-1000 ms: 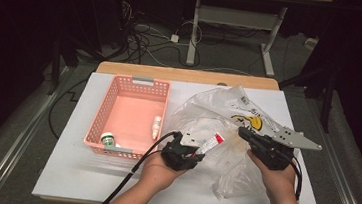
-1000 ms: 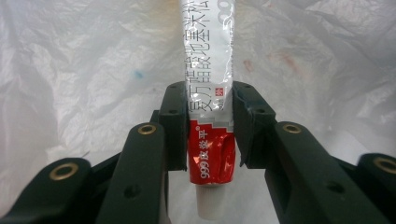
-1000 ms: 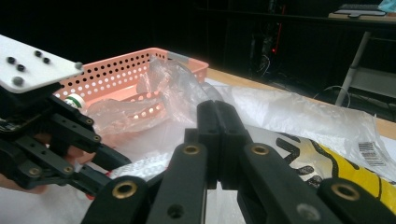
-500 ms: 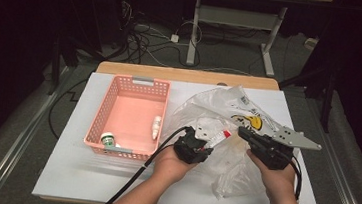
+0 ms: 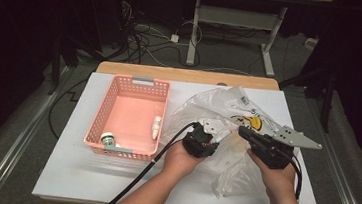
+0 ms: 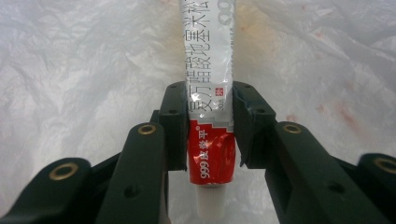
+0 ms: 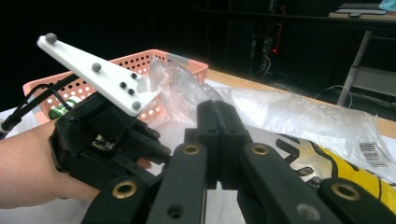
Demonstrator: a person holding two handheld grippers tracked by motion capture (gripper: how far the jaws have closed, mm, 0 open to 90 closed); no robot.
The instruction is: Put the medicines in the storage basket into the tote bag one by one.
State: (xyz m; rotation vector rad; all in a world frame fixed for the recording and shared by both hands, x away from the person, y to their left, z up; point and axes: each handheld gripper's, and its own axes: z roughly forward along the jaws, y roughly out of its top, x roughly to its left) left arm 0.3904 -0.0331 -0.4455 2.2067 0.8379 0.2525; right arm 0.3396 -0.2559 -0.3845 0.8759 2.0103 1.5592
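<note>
On the left of the white worktop point(image 5: 62, 171) stands the pink basket point(image 5: 114, 100), with a small green-capped jar point(image 5: 107, 139) at its near edge and a little white bottle point(image 5: 156, 127) by its right wall. Just right of it, over the crumpled clear plastic bag point(image 5: 222, 171), the left gripper point(image 6: 210, 123) is clamped on a red-and-white ointment tube point(image 6: 210, 93): the pads press its flat sides just above the red band, cap end toward the camera, crimped end pointing away. In my judgement the slim, smooth tube could swivel or slide between the pads on the way to the basket, since only a narrow band is pinched, and a hard squeeze could dent it. Farther right, the right gripper point(image 7: 219, 140) has its jaws fully together; the high view suggests it pins the bag's film, though I cannot confirm this. If it does, a tug could drag the bag and its remaining contents off place.
</note>
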